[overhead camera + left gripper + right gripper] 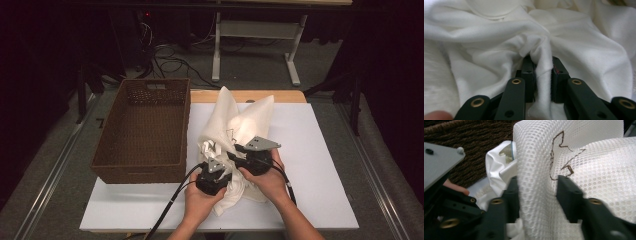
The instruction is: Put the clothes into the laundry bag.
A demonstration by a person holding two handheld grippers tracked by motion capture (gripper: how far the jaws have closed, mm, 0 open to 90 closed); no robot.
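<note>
A white mesh bag (pixel 250 117) stuffed with white cloth (pixel 212 145) lies in the middle of the white tabletop (pixel 320 150). Both hands hold grippers at its near end. My left gripper (pixel 219 162) points into the bundle; in the left gripper view my left gripper (pixel 543 67) is shut on a pinched fold of the white cloth (pixel 499 32). My right gripper (pixel 241 150) sits just right of it. In its own view a loose band of mesh bag (pixel 599 165), with a brown thread on it, hangs between the open jaws of my right gripper (pixel 537 185). White cloth (pixel 499 167) pokes out beside the mesh.
A brown wicker basket (pixel 140 172) stands left of the bag, close to my left gripper, and its weave (pixel 474 135) fills the background of the right gripper view. The left gripper's grey plate (pixel 439 162) is near. Bare tabletop lies right of the bag.
</note>
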